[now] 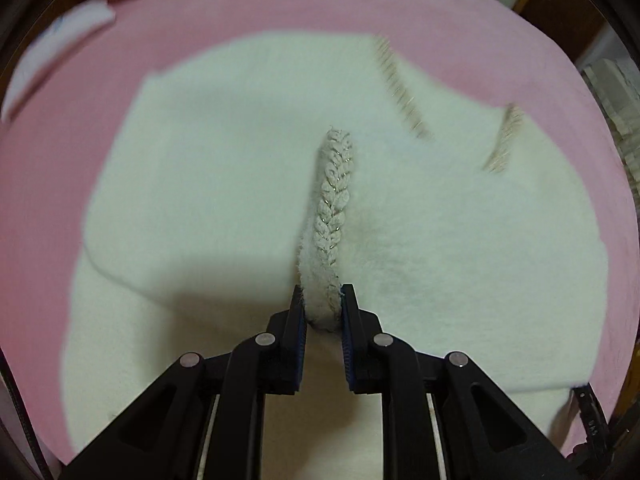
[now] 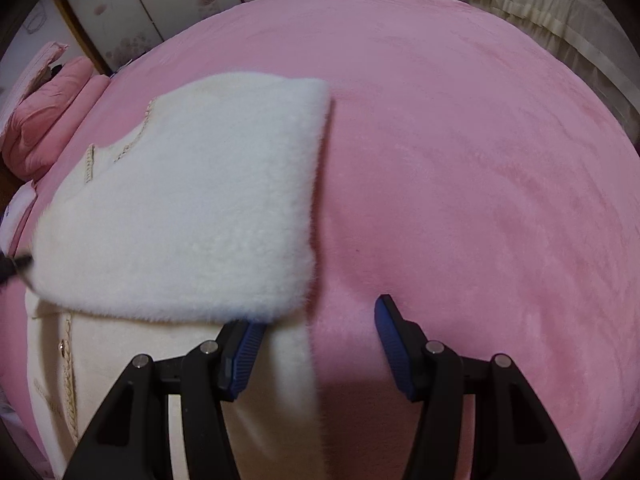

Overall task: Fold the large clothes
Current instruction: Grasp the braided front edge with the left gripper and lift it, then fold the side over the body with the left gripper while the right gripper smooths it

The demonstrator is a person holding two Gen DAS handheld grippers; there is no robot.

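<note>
Fleece coat (image 2: 180, 208), cream-white and thick, lies spread on the pink bed (image 2: 460, 160), one panel already doubled back over the rest. It looks soft, bulky and limp; it should sag rather than hold a crease, so I'd judge the firm braided trim (image 1: 334, 200) along its edge the best place to grip. The left tool (image 1: 323, 304) has done just that: its jaws are nearly closed, pinching the trimmed edge and lifting it into a ridge, pointing steeply down. The right tool (image 2: 320, 320) hangs with jaws about half apart, holding nothing, tilted down over the folded panel's near corner, one finger (image 2: 244, 336) just under the fluffy hem.
</note>
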